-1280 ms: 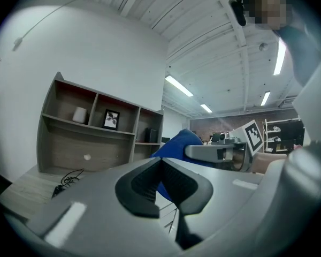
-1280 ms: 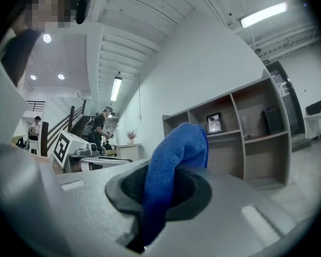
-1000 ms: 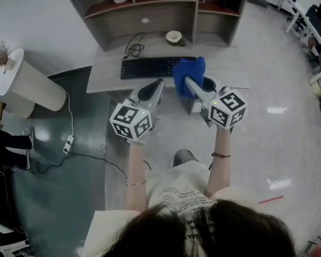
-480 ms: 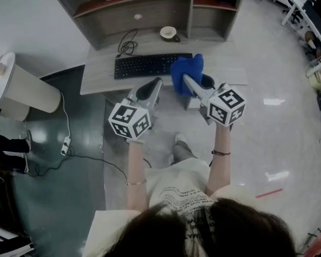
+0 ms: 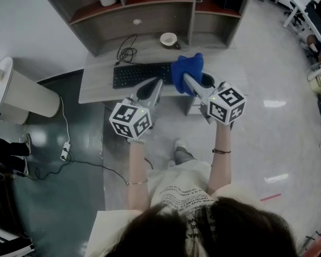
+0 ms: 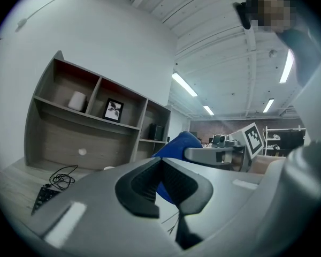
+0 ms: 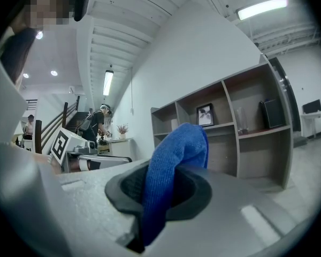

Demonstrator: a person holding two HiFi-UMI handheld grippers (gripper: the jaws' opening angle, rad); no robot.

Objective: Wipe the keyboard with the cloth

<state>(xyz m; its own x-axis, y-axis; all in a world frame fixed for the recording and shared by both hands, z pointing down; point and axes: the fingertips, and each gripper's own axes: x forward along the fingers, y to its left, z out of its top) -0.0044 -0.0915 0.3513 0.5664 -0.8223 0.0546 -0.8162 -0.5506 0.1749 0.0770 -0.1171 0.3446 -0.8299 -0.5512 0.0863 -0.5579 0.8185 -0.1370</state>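
Note:
A black keyboard [image 5: 141, 74] lies on the grey desk [image 5: 96, 84], its right end hidden behind a blue cloth [image 5: 186, 72]. My right gripper [image 5: 186, 80] is shut on the blue cloth [image 7: 171, 170], which sticks up between its jaws and hangs above the desk's right part. My left gripper [image 5: 158, 83] is shut with nothing between its jaws, held just in front of the keyboard's right half. In the left gripper view the blue cloth [image 6: 179, 143] and the keyboard's corner [image 6: 43, 196] show beyond my left gripper [image 6: 160, 167].
A white cup [image 5: 168, 38] and a coiled black cable [image 5: 126, 51] lie behind the keyboard. A shelf unit [image 5: 150, 7] stands on the desk's back. A white round side table [image 5: 21, 92] stands at the left, a power strip [image 5: 65, 147] on the floor.
The view has shifted: desk and keyboard sit slightly lower and further left in the head view. Both grippers hold the same pose, the cloth still clamped.

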